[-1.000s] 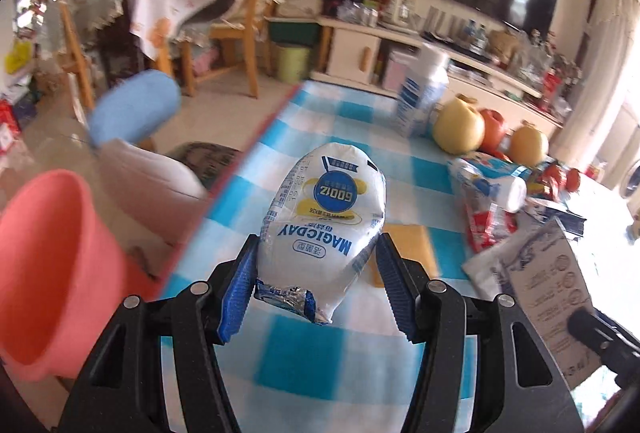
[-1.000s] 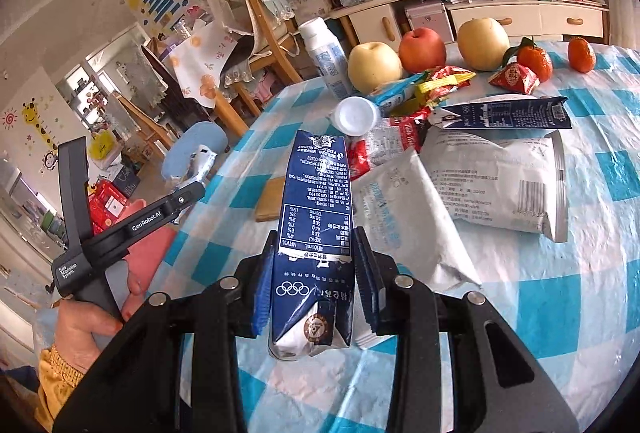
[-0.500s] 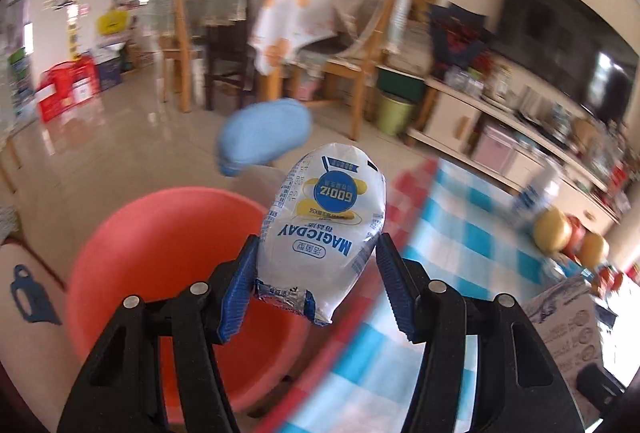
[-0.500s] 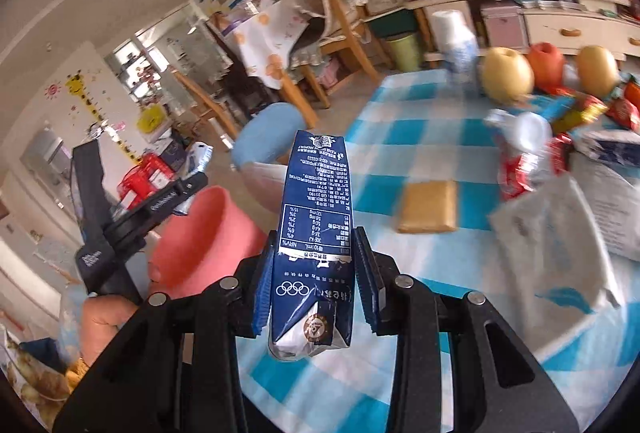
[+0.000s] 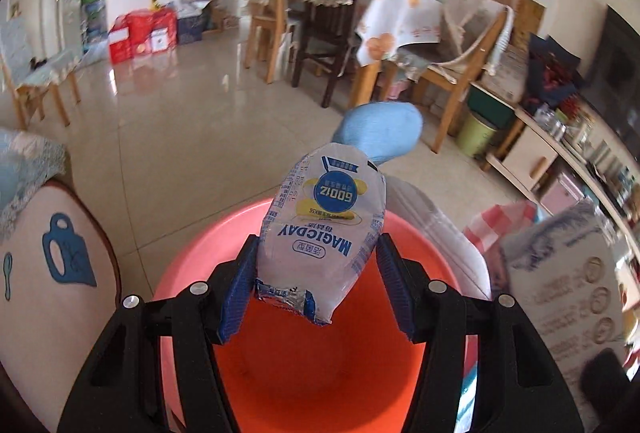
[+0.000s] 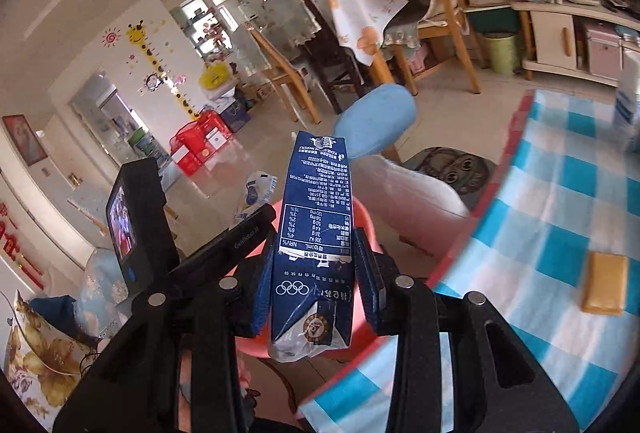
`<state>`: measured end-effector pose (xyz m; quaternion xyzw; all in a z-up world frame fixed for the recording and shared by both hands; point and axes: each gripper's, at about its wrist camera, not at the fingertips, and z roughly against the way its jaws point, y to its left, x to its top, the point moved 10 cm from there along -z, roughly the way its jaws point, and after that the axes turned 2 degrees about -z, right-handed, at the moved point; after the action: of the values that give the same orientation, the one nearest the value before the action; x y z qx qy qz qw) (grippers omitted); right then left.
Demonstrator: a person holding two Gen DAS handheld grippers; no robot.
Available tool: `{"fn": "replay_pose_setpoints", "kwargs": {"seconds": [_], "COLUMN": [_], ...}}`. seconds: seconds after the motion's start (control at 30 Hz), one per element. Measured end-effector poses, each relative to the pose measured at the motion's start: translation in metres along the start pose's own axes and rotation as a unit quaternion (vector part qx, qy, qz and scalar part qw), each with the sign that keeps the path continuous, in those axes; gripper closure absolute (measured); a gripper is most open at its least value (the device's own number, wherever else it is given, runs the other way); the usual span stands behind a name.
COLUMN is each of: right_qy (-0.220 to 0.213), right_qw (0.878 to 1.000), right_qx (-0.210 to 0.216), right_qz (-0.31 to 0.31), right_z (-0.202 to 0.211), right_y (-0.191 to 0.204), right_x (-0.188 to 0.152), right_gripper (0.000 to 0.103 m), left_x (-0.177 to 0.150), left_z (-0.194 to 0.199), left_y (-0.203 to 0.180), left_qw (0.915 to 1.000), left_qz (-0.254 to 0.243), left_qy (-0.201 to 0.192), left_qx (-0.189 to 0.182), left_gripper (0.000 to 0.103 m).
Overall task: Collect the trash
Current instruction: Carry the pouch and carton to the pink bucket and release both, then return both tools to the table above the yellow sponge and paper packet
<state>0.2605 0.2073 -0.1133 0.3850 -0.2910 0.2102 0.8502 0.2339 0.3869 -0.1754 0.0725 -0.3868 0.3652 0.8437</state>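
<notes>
Left gripper (image 5: 316,287) clenched on white squashy plastic milk pouch (image 5: 322,233), swung off blue-checked tabletop (image 6: 560,233) to hang over round coral plastic bin (image 5: 320,365); drop looked near. Right gripper (image 6: 312,289) clamped on navy flattened paper milk carton (image 6: 314,245), trailing, beside bin's rim. Bin's empty inside visible only in left view; tabletop edge beside bin only in right.

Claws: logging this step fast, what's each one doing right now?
Left claw: closed on the white pouch, above the red bucket.
Right claw: closed on the blue carton.
</notes>
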Motion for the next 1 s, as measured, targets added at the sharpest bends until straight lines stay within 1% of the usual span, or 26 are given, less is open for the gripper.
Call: {"fn": "replay_pose_setpoints", "kwargs": {"seconds": [0.2, 0.23, 0.27, 0.3, 0.33, 0.4, 0.43, 0.5, 0.53, 0.57, 0.6, 0.63, 0.67, 0.73, 0.77, 0.83, 0.87, 0.9, 0.93, 1.0], "right_qy": [0.017, 0.023, 0.026, 0.026, 0.023, 0.018, 0.017, 0.01, 0.006, 0.004, 0.001, -0.001, -0.004, -0.018, -0.025, -0.043, -0.05, -0.055, -0.06, -0.067], "right_qw": [0.999, 0.999, 0.998, 0.998, 0.998, 0.997, 0.997, 0.997, 0.997, 0.997, 0.997, 0.997, 0.996, 0.996, 0.995, 0.992, 0.991, 0.99, 0.988, 0.983], "right_qx": [0.021, 0.023, 0.022, 0.016, 0.012, 0.017, 0.013, -0.009, -0.015, -0.023, -0.034, -0.044, -0.056, -0.078, -0.089, -0.114, -0.125, -0.132, -0.14, -0.162], "right_qz": [-0.032, -0.04, -0.045, -0.053, -0.061, -0.074, -0.076, -0.077, -0.077, -0.076, -0.074, -0.071, -0.065, -0.047, -0.039, -0.014, 0.0, 0.011, 0.023, 0.049], "right_z": [-0.04, -0.046, -0.048, -0.05, -0.05, -0.045, -0.042, -0.031, -0.027, -0.021, -0.015, -0.011, -0.004, 0.009, 0.014, 0.029, 0.034, 0.037, 0.041, 0.053], "right_y": [0.006, 0.004, 0.002, -0.002, -0.007, -0.013, -0.017, -0.028, -0.033, -0.038, -0.043, -0.048, -0.052, -0.059, -0.063, -0.068, -0.07, -0.073, -0.076, -0.081], "right_x": [-0.003, -0.005, -0.008, -0.01, -0.011, -0.015, -0.018, -0.022, -0.024, -0.027, -0.031, -0.033, -0.035, -0.039, -0.041, -0.045, -0.046, -0.048, -0.047, -0.049], "right_gripper": [0.063, 0.058, 0.051, 0.038, 0.032, 0.032, 0.028, 0.024, 0.023, 0.023, 0.021, 0.019, 0.019, 0.018, 0.016, 0.009, 0.008, 0.007, 0.005, 0.004], "left_x": [-0.004, -0.005, -0.006, -0.006, -0.004, -0.004, -0.002, 0.002, 0.005, 0.009, 0.012, 0.016, 0.018, 0.023, 0.026, 0.027, 0.027, 0.028, 0.027, 0.026], "left_z": [-0.02, -0.022, -0.023, -0.024, -0.024, -0.022, -0.02, -0.014, -0.011, -0.006, -0.003, 0.002, 0.006, 0.011, 0.015, 0.02, 0.023, 0.023, 0.026, 0.029], "left_y": [0.018, 0.021, 0.023, 0.026, 0.028, 0.03, 0.029, 0.028, 0.027, 0.026, 0.025, 0.022, 0.02, 0.011, 0.002, -0.01, -0.019, -0.024, -0.033, -0.051], "left_qw": [0.9986, 0.9981, 0.9977, 0.9974, 0.9974, 0.9976, 0.9978, 0.9979, 0.9974, 0.9964, 0.9954, 0.9929, 0.9917, 0.9904, 0.9894, 0.9883, 0.9875, 0.9872, 0.9869, 0.9868], "left_qz": [0.04, 0.047, 0.054, 0.059, 0.061, 0.059, 0.058, 0.06, 0.064, 0.073, 0.079, 0.09, 0.092, 0.083, 0.072, 0.058, 0.05, 0.045, 0.032, -0.003], "left_qy": [0.033, 0.036, 0.037, 0.037, 0.032, 0.022, 0.015, -0.01, -0.023, -0.041, -0.054, -0.077, -0.089, -0.107, -0.12, -0.13, -0.132, -0.133, -0.134, -0.133], "left_qx": [0.013, 0.014, 0.016, 0.018, 0.024, 0.027, 0.027, 0.024, 0.022, 0.016, 0.008, -0.011, -0.017, -0.027, -0.038, -0.056, -0.07, -0.076, -0.083, -0.093], "left_gripper": [0.042, 0.041, 0.036, 0.032, 0.028, 0.025, 0.022, 0.022, 0.021, 0.015, 0.012, 0.011, 0.011, 0.011, 0.011, 0.011, 0.011, 0.011, 0.011, 0.011]}}
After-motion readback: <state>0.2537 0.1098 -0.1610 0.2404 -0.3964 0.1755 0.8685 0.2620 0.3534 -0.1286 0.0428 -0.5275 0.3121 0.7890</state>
